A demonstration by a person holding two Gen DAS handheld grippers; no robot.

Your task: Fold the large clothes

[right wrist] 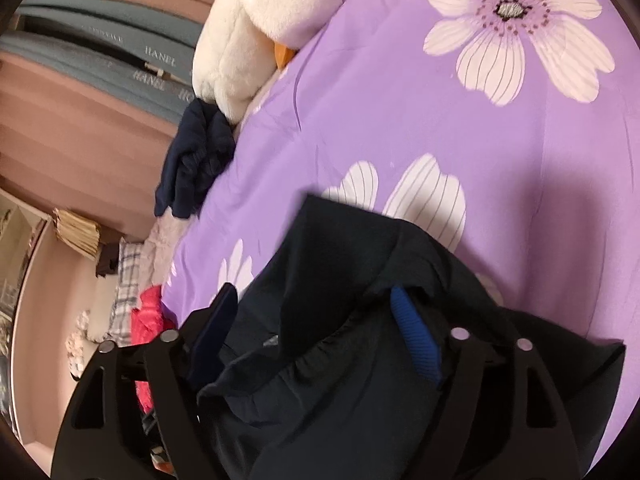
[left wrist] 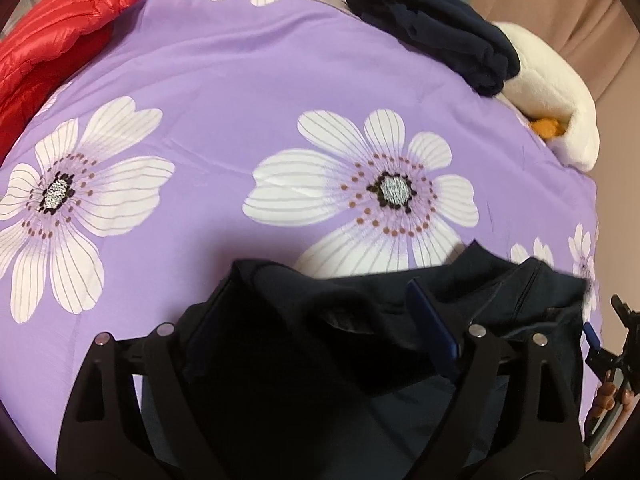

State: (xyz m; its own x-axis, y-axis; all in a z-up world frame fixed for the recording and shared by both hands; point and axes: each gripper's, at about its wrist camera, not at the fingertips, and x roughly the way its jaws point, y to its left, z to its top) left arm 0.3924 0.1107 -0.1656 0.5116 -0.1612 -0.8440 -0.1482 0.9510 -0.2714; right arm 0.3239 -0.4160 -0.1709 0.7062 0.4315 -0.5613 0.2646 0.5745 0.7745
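The middle of the purple floral bedspread lies bare, wide enough for a hand-held gripper to pass. Its edges are crowded: a red puffy jacket, a folded navy garment and a white plush toy. A dark garment heaps the near edge.

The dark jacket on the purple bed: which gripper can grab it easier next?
Probably the left gripper: the dark jacket fills its open jaws squarely. The right gripper is open over a bunched corner near the bed's edge.

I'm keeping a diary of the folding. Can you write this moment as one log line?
left tongs: open | right tongs: open | dark navy garment: between both | purple floral quilt: underneath
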